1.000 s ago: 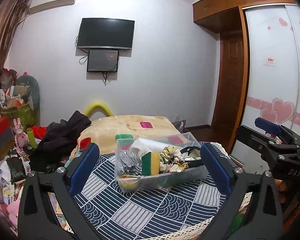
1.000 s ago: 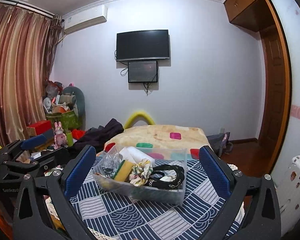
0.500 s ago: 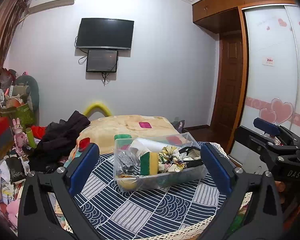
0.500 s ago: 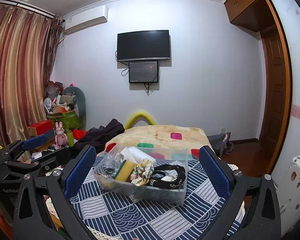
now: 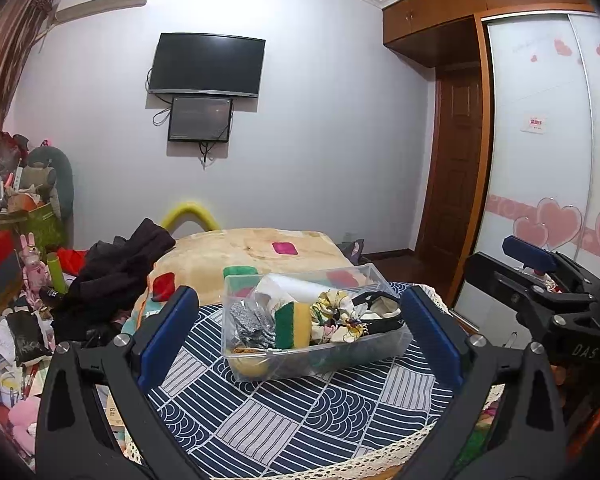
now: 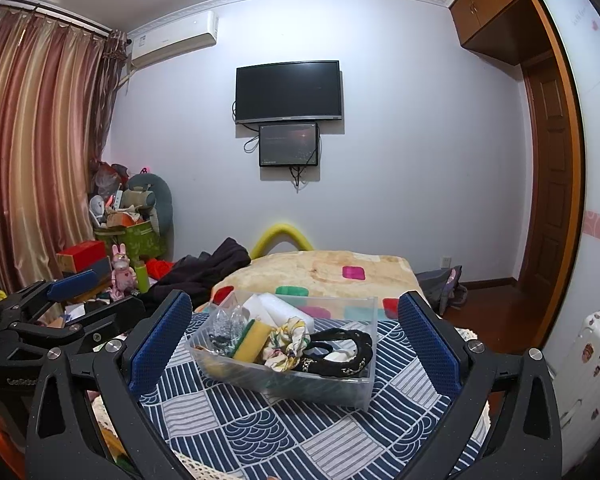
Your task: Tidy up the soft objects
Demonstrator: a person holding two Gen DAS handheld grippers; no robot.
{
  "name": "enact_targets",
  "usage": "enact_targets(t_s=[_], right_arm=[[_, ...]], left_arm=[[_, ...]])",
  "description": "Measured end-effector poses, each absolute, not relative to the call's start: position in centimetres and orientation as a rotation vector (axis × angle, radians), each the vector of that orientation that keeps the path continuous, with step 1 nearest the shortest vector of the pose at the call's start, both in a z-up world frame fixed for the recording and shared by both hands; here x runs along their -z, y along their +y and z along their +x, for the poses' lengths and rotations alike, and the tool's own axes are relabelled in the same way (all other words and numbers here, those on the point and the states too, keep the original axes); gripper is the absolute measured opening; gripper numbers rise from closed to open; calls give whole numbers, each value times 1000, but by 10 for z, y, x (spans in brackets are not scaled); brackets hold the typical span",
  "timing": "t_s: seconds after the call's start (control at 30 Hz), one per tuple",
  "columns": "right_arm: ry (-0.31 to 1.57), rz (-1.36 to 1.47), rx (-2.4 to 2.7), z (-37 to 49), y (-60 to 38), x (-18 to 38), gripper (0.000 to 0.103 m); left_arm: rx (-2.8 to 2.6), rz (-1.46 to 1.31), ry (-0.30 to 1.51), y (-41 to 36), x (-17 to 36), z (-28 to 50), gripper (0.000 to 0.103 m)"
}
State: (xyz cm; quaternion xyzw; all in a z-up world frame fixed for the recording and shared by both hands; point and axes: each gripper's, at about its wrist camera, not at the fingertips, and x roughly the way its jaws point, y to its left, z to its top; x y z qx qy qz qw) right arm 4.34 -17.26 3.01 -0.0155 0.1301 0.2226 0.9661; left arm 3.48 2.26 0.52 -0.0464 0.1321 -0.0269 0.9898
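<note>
A clear plastic bin [image 5: 374,346] [image 6: 342,390] stands on a table with a navy patterned cloth [image 5: 292,412] [image 6: 260,428]. In it lie a yellow-green sponge [image 5: 292,322] [image 6: 252,342], a floral scrunchie [image 5: 338,318] [image 6: 286,342], a black headband [image 6: 340,354], a white roll [image 6: 276,310] and a grey scrubber [image 5: 248,322]. My left gripper [image 5: 300,336] is open and empty, held before the bin. My right gripper [image 6: 294,344] is open and empty, also before the bin. Each gripper shows at the edge of the other's view.
A bed with a beige blanket [image 5: 256,248] lies behind the table, dark clothes [image 5: 120,268] heaped on its left. Clutter and boxes [image 6: 112,248] fill the left corner. A wardrobe [image 5: 540,160] and a door [image 5: 456,184] stand on the right.
Both grippers have shifted only slightly; the bin sits a touch more to the left in the left wrist view. Both stay open and empty.
</note>
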Motion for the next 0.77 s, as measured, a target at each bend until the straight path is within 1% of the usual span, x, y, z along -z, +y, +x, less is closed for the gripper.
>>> enact_targets(t_s=[0.77], right_arm=[[285,-30,-448,46,-176,-25,103]], left_arm=[[59,-118,274,26,-5,35,102]])
